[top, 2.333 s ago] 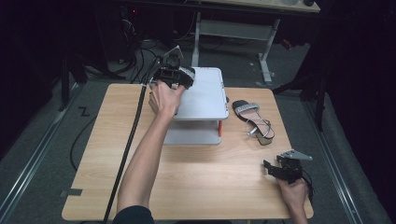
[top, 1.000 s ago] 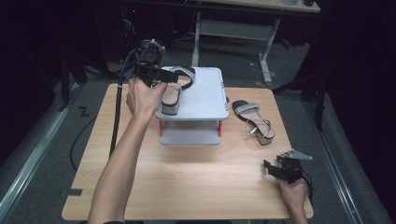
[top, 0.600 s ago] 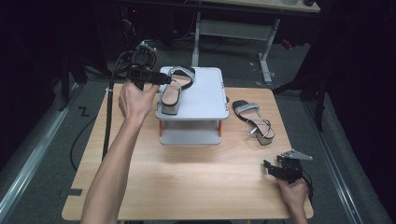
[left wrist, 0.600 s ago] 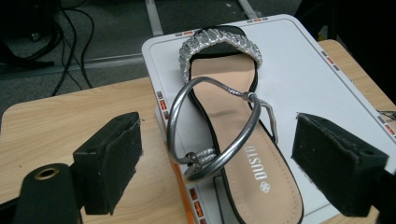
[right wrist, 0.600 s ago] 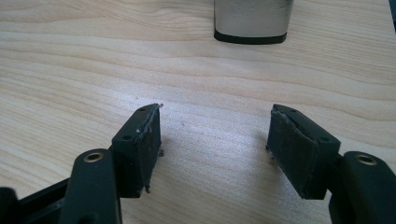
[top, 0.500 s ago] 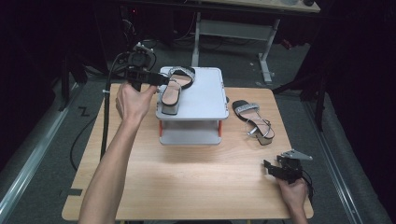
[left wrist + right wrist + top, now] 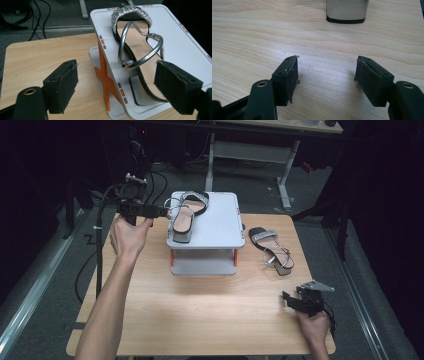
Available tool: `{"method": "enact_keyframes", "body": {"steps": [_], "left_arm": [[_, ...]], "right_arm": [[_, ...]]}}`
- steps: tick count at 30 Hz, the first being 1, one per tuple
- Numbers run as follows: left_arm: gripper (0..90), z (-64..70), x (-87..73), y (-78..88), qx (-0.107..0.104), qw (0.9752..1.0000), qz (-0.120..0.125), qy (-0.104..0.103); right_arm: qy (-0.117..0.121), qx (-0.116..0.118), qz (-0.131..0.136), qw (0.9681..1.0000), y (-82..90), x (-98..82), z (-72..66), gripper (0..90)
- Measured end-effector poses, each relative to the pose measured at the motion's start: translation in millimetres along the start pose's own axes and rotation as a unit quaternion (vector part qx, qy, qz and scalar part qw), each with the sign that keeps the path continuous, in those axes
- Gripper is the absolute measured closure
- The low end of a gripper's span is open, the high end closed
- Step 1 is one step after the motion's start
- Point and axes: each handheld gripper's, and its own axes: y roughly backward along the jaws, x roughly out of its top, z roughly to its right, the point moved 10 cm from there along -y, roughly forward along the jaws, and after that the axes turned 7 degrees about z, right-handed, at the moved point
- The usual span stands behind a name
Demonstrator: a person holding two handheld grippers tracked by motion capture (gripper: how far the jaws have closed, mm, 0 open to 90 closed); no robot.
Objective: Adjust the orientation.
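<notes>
Since the earlier frames, the left tool (image 7: 161, 212) has backed off the sandal (image 7: 186, 213), which now lies on the grey stand (image 7: 220, 227) just ahead of its tips. Its jaws stand wide, have just been closing slightly, and hold nothing. Silver straps, tan insole; right tool (image 7: 291, 300) half open, empty, over bare counter (image 7: 210, 305).

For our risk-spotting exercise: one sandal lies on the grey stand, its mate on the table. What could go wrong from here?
1. The sandal lies near the grey stand's left edge; a nudge from the open left gripper beside it might tip it off.
2. Its silver straps loop up near the pads and could snag.
3. The second sandal lies sideways on the table, awkward for the open right gripper.
</notes>
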Motion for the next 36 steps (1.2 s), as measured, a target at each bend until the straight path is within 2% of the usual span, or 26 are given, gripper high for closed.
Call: {"method": "enact_keyframes", "body": {"steps": [2, 11, 22, 27, 36], "left_arm": [[20.0, -1.2, -3.3, 1.9, -0.006, 1.0, 0.004, 0.007], [24.0, -9.0, -17.7, 7.5, -0.001, 0.9999, 0.014, 0.008], [24.4, -11.0, -33.1, 12.7, -0.015, 0.9994, 0.028, 0.014], [27.4, -12.5, -40.4, 13.5, -0.014, 0.9992, 0.035, 0.015], [28.2, -16.6, -58.7, 8.9, -0.001, 0.9994, 0.033, 0.009]], "right_arm": [[0.0, 0.0, 0.0, 1.0, 0.0, 0.0, 0.0, 35.2], [0.0, 0.0, 0.0, 1.0, 0.0, 0.0, 0.0, 35.2], [0.0, -0.001, 0.0, 1.0, 0.0, 0.0, 0.0, 35.2], [0.0, -0.001, 0.0, 1.0, 0.0, 0.0, 0.1, 35.2], [0.0, -0.001, 0.0, 1.0, 0.0, 0.0, 0.1, 35.1]]}}
